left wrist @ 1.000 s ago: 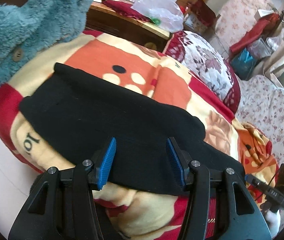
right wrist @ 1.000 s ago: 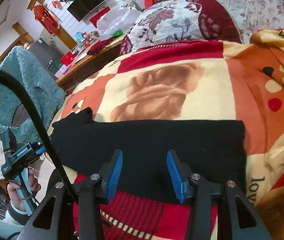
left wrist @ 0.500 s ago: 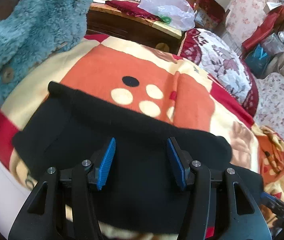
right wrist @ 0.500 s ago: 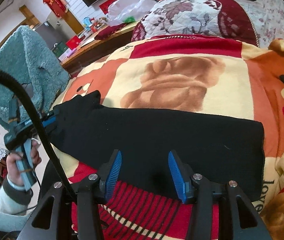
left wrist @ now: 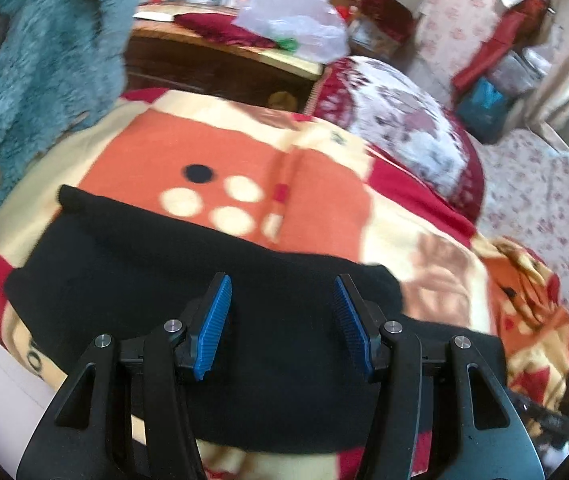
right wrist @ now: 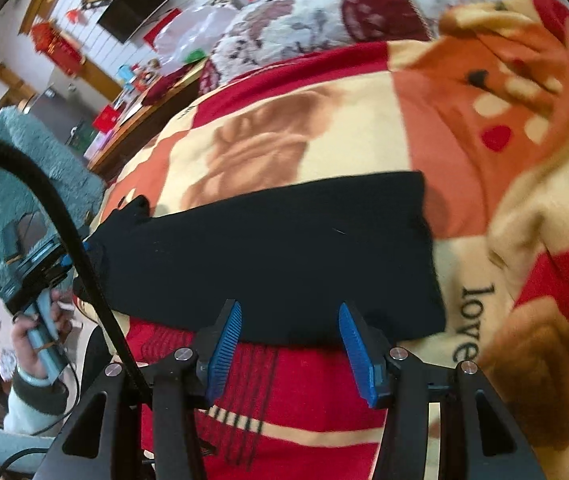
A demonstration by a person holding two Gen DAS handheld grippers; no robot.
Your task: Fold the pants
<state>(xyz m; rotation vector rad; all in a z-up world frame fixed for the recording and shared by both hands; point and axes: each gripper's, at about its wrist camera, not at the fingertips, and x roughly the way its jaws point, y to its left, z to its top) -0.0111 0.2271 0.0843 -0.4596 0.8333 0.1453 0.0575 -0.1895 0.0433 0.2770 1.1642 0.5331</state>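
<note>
Both grippers' black frames hide the near edge of the pants (left wrist: 172, 280).

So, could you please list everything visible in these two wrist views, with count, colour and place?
pants: 1, black, spread flat across the blanket, nearest both grippers
blanket: 1, red, orange and cream, covering the bed under the pants
pillow: 1, maroon and white floral, beyond the blanket
fleece jacket: 1, teal, hanging at the left edge
plastic bag: 1, clear, on the wooden cabinet behind
television: 1, black, on the wall
left gripper: 1, black with blue pads, open above the pants
right gripper: 1, black with blue pads, open at the pants' near edge
</note>
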